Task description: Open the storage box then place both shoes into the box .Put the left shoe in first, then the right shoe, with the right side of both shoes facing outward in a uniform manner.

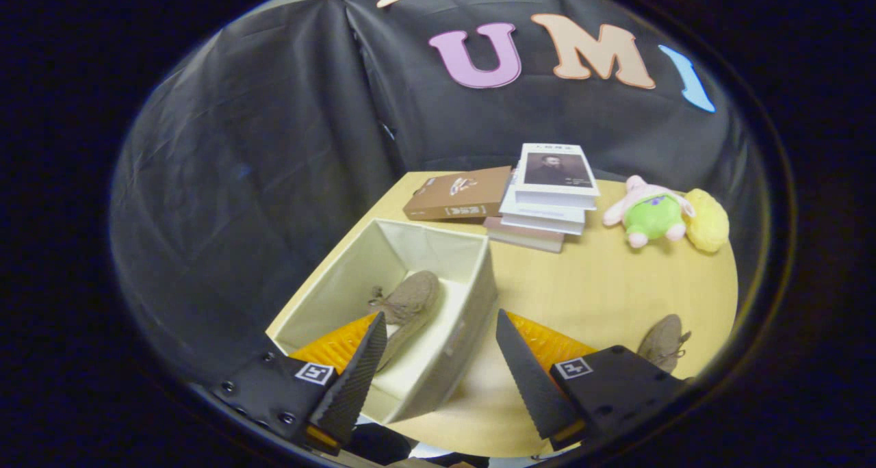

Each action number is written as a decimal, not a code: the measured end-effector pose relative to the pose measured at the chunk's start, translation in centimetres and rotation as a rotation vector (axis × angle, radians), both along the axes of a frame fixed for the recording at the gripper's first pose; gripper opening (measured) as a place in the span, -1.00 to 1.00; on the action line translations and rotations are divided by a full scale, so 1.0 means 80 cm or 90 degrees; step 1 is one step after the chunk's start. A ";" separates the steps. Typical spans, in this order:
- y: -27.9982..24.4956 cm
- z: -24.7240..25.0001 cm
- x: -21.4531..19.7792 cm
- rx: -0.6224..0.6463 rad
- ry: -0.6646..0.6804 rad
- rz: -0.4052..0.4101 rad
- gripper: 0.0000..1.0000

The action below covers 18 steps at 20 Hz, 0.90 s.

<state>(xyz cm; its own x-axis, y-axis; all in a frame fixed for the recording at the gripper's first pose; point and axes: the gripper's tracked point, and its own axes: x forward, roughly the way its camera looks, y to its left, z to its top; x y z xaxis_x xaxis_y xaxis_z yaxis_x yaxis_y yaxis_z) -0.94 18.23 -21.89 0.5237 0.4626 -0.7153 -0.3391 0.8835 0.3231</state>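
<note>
An open beige fabric storage box (pixel 472 297) stands on the wooden table, just ahead of my fingers. One tan lace-up shoe (pixel 407 304) lies inside it, its heel end hidden behind my left finger (pixel 356 372). A second tan shoe (pixel 662 341) rests on the table to the right, partly hidden behind the right finger's mount. My gripper (pixel 439 321) hovers above the box's near right wall, open, with nothing between its fingers.
Beyond the box lie a brown book (pixel 458 194) and a stack of books (pixel 547 198). A pink-and-green plush toy (pixel 650 215) and a yellow plush (pixel 708 220) sit at the far right. Bare tabletop (pixel 595 297) lies between the box and the toys.
</note>
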 end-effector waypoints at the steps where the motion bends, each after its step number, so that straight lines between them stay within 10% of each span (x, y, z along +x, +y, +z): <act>1: -0.018 0.000 0.003 -0.007 -0.005 -0.008 1.00; 18: -0.313 -0.068 -0.018 -0.189 -0.007 -0.144 1.00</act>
<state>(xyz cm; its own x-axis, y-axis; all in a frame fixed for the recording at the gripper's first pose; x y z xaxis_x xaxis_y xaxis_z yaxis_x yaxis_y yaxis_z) -2.37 -6.80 -27.31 0.5970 0.1072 -0.7951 -0.1259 0.9913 0.0391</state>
